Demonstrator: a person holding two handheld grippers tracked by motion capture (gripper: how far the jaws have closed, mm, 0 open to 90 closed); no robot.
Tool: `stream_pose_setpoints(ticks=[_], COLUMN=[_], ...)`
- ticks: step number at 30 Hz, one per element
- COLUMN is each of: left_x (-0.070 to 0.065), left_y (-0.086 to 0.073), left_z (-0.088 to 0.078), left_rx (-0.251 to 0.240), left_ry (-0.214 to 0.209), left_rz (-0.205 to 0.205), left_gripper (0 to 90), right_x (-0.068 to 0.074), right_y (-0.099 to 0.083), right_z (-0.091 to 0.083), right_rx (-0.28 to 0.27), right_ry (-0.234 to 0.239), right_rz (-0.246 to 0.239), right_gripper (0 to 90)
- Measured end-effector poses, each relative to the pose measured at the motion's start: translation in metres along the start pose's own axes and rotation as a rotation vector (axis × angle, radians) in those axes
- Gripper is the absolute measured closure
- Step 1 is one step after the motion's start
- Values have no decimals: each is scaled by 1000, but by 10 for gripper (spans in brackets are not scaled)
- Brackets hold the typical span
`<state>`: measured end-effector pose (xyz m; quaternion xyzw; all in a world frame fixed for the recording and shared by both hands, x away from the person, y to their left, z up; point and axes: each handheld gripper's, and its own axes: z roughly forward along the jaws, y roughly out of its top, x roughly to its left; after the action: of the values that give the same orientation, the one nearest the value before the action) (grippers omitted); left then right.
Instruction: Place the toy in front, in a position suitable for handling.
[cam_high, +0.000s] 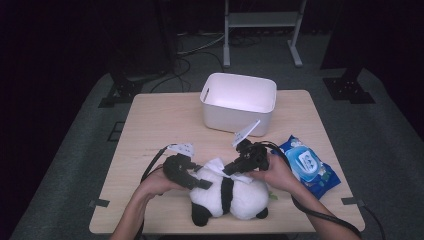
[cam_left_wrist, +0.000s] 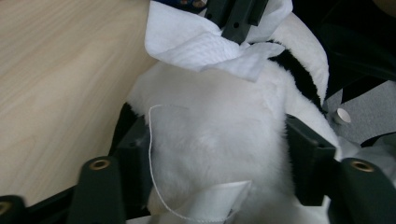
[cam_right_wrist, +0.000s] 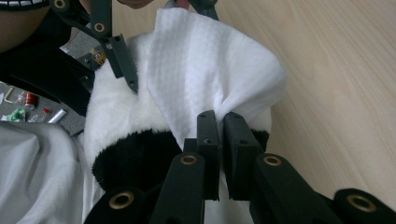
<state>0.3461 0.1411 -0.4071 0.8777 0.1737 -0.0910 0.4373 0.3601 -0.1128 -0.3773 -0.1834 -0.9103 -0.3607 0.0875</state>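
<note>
Near the desk (cam_high: 150, 120) front edge, your left gripper (cam_high: 197, 181) clamps the panda (cam_high: 235, 197); your right gripper (cam_high: 231, 169) pinches the wipe (cam_right_wrist: 210, 70).

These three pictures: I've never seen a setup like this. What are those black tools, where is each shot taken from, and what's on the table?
No robot here: a person at a table holds a hand-operated two-jaw gripper in each hand. The high view looks down from above the person's side. The other two pictures come from cameras riding on each gripper, looking along its black jaws.

On the wooden table lie a plush panda, a white bin behind it and a blue pack of wipes to the right.

The left gripper has its jaws on either side of the panda's white body, pressing into the fur. The right gripper is shut on a white wet wipe that lies on the panda, apparently to clean the toy.
</note>
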Motion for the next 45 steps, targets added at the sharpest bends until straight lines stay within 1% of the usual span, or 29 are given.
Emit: stream_pose_setpoints(ticks=[4,5,6,7,8,9,10,13,14,15,16,19,21,22,23,24,26,27,28,31,32,33,35,36,38,39,41,43,45], left_x=[5,9,9,13,16,16,21,24,25,25,29,33,34,32,32,29,23,23,16,5,2,1,0,0,-1,-1,-3,-5,-5], left_y=[6,12,12,19,23,23,31,44,48,48,55,60,59,54,54,50,47,47,44,42,41,41,41,40,39,39,38,36,35], left_z=[1,1,1,1,2,2,2,2,1,1,-2,-4,-5,-6,-6,-8,-8,-8,-8,-6,-5,-6,-7,-11,-16,-16,-20,-20,-20], left_rx=[-3,8,8,18,18,18,37,58,63,63,66,67,70,55,55,33,20,20,9,-8,-12,-14,-21,-37,-56,-56,-56,-54,-54], left_ry=[16,42,42,69,85,85,123,190,211,211,267,307,300,292,292,286,290,290,291,288,285,276,265,245,216,216,224,231,223], left_rz=[6,22,22,41,46,46,53,92,107,107,126,140,139,169,169,176,193,193,216,223,219,205,195,162,132,132,96,90,85], left_gripper=[416,418,418,419,419,420,423,425,426,426,428,426,421,421,421,421,420,418,415,387,363,313,276,253,227,208,164,104,97], right_x=[-6,-10,-13,-17,-21,-25,-29,-40,-43,-43,-49,-56,-56,-53,-53,-50,-52,-52,-55,-59,-57,-54,-50,-44,-38,-35,-29,-23,-20], right_y=[1,3,4,5,6,8,10,14,16,16,20,28,30,32,32,33,32,32,28,15,12,10,8,5,3,1,-1,-3,-4], right_z=[-2,-4,-5,-7,-8,-10,-11,-14,-15,-15,-18,-20,-19,-16,-16,-17,-23,-23,-28,-30,-30,-29,-27,-25,-23,-23,-22,-23,-23], right_rx=[1,-2,-3,-7,-15,-20,-28,-50,-57,-57,-78,-89,-86,-62,-62,-57,-62,-62,-36,-38,-43,-46,-50,-55,-65,-67,-71,-69,-70], right_ry=[-9,-16,-22,-27,-34,-39,-43,-64,-73,-73,-80,-87,-93,-93,-93,-92,-109,-109,-167,-138,-135,-134,-134,-133,-129,-126,-123,-124,-126], right_rz=[9,15,26,30,35,44,53,71,75,75,84,91,86,68,68,59,54,54,59,87,83,77,69,56,48,42,28,12,4], right_gripper=[851,851,851,851,851,851,851,852,852,852,853,854,853,853,853,853,853,853,852,853,853,852,852,853,852,853,853,852,852])
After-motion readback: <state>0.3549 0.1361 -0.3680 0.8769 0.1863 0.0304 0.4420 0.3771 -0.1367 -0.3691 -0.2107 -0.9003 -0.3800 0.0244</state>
